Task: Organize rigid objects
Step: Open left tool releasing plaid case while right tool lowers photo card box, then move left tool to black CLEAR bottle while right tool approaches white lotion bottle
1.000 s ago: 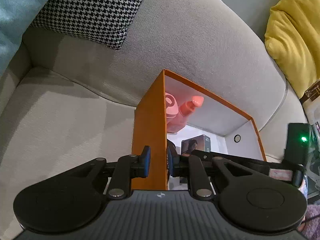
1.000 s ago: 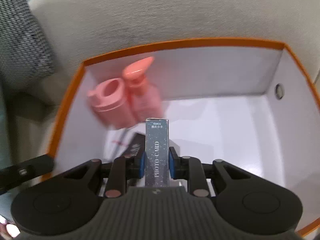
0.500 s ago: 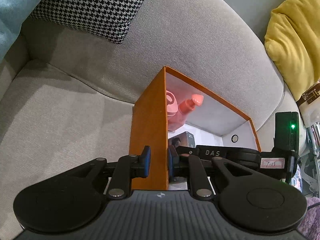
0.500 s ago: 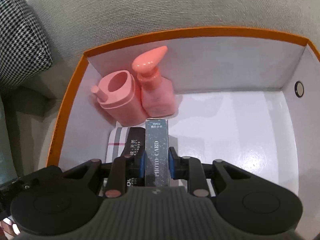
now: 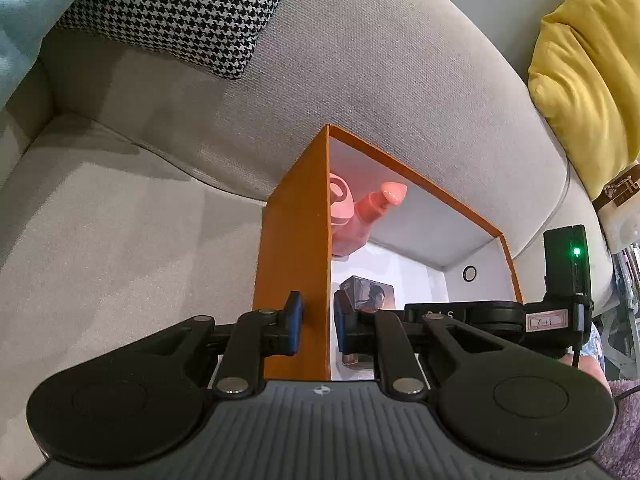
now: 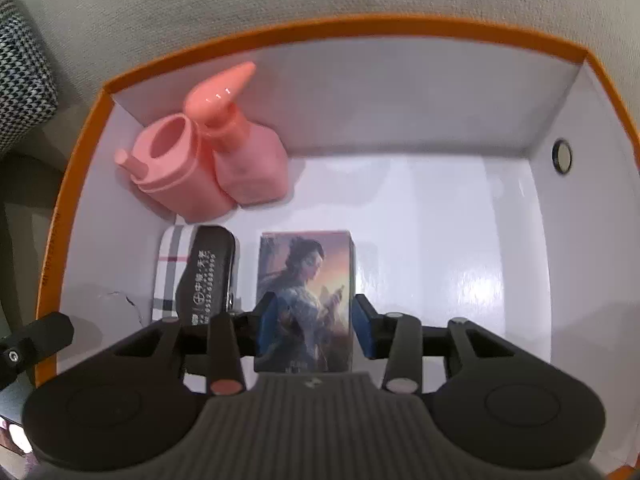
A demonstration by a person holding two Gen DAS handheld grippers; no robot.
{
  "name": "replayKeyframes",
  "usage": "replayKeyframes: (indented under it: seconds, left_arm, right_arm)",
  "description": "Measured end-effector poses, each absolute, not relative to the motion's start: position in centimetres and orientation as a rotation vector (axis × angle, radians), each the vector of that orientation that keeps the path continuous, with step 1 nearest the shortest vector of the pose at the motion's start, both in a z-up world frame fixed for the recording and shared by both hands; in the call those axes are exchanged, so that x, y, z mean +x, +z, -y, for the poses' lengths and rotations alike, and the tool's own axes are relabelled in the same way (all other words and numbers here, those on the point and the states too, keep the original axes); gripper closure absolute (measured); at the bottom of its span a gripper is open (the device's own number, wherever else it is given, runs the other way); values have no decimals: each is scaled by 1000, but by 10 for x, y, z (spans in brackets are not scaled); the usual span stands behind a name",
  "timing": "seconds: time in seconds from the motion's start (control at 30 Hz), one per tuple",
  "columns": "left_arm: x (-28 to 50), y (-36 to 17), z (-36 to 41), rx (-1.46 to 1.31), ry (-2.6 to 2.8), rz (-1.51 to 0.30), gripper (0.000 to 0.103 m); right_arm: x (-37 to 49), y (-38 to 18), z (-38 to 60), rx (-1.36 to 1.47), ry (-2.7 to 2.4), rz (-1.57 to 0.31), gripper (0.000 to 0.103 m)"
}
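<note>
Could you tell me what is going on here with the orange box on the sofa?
A person is packing small items into the orange box. The left gripper straddles the box's side wall, steadying it. The right gripper is open around a photo-card box lying flat on the box floor. Beside it lie a black case on a plaid item, with a pink pump bottle and pink cup in the corner.

You see the box (image 6: 60, 216) orange on rim and outer wall, white inside. Two containers in its far left corner are salmon pink: the cup (image 6: 176, 168) and the pump bottle (image 6: 248, 160). The card pack (image 6: 306, 276) carries a painted figure in grey-blue against an orange-gold sky. Beside it, a black case (image 6: 208, 268) with white print lies on a white, grey and red plaid item (image 6: 170, 268). The sofa (image 5: 120, 240) is beige; its cushions are black-and-white houndstooth (image 5: 180, 8) and mustard yellow (image 5: 588, 80). Your claw pads (image 6: 366, 330) are blue.
</note>
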State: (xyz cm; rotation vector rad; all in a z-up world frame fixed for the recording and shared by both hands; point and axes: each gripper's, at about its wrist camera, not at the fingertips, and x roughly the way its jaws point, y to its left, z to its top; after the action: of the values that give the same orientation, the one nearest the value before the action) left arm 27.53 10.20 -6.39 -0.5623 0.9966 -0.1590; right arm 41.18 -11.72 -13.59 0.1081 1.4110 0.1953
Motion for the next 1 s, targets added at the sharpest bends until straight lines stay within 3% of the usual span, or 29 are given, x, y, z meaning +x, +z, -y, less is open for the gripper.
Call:
replayKeyframes:
  seconds: [0.13,0.33,0.63,1.0]
  left_arm:
    - [275,-64,-103,-566,-157,-996,85]
    - [275,-63,-103,-565,-156,-996,85]
    - [274,-59,-103,-551,-158,-995,85]
    - [213,-17,-99,-484,-141,-902,85]
  right_arm:
    - [413,-139,109,56,205,-1417,59]
    - [411,-144,98,53,245,-1416,69]
    - [410,-138,95,52,249,-1405,71]
    - [336,-49,116,75,354,-1126,71]
